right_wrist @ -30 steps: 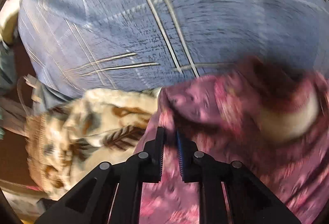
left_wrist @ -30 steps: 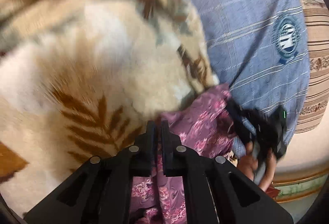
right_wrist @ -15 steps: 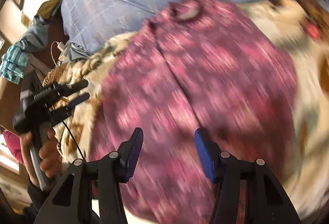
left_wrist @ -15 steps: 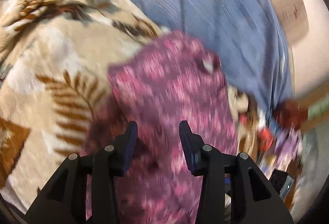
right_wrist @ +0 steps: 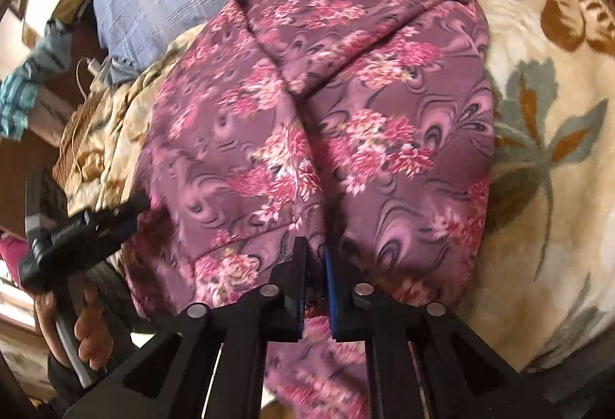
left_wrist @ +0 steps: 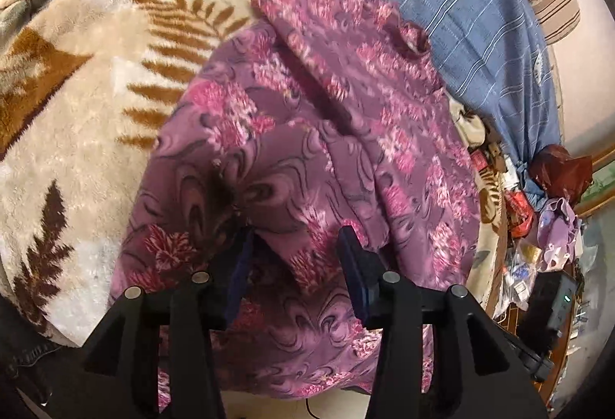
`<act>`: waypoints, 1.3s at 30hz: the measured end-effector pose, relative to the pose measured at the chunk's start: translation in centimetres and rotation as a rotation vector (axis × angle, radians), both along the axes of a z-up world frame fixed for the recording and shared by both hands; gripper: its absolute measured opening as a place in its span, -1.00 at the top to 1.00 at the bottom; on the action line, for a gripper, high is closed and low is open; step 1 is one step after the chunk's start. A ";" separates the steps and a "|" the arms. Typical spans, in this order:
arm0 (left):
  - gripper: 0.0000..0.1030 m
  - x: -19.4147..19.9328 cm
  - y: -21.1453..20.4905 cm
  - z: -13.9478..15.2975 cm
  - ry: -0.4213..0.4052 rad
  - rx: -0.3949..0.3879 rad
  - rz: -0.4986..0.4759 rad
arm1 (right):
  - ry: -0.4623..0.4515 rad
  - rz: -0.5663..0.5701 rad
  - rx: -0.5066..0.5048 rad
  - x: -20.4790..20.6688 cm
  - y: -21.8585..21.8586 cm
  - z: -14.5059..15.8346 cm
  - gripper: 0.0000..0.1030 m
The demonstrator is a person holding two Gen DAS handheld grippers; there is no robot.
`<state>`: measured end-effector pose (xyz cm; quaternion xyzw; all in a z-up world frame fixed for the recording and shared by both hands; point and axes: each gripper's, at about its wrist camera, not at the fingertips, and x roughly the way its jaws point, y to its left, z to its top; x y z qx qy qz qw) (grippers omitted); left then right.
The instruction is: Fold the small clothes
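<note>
The right gripper (right_wrist: 315, 265) is closing, its jaws pinching the near hem of one purple flowered garment (right_wrist: 326, 119). The left gripper (left_wrist: 294, 257) is opening, jaws apart over the same hem and pressing nothing. The garment lies on one leaf-patterned blanket (left_wrist: 88, 103), collar toward one blue bedsheet (left_wrist: 461, 7) beyond. Carrying the hem evenly toward the collar would probably fold it best.
</note>
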<state>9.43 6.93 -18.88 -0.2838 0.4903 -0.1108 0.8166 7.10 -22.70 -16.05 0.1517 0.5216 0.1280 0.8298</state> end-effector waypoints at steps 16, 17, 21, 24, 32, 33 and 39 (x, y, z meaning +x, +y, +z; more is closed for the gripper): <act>0.14 0.7 2.8 2.0 -0.070 0.079 0.097 | -0.102 -0.025 0.040 -1.3 0.1 2.0 0.23; 0.11 1.4 2.6 2.2 -0.063 0.096 0.084 | -0.108 -0.002 0.066 -1.1 0.6 2.4 0.21; 0.20 4.6 0.6 1.2 -0.016 0.191 -0.024 | -0.087 0.064 0.131 0.7 3.4 2.4 0.19; 0.92 4.4 0.1 0.3 -0.014 0.169 -0.064 | -0.063 0.074 0.134 1.5 4.7 1.1 0.19; 0.93 1.2 1.7 2.1 -0.040 0.126 -0.090 | 0.022 0.049 0.103 1.7 4.2 -2.8 0.23; 0.93 1.5 1.4 1.1 -0.004 0.151 -0.096 | 0.028 0.042 0.118 2.0 4.1 -3.1 0.23; 0.77 0.9 0.1 1.2 -0.051 0.311 -0.086 | 0.008 0.014 0.155 1.6 2.5 -1.8 0.20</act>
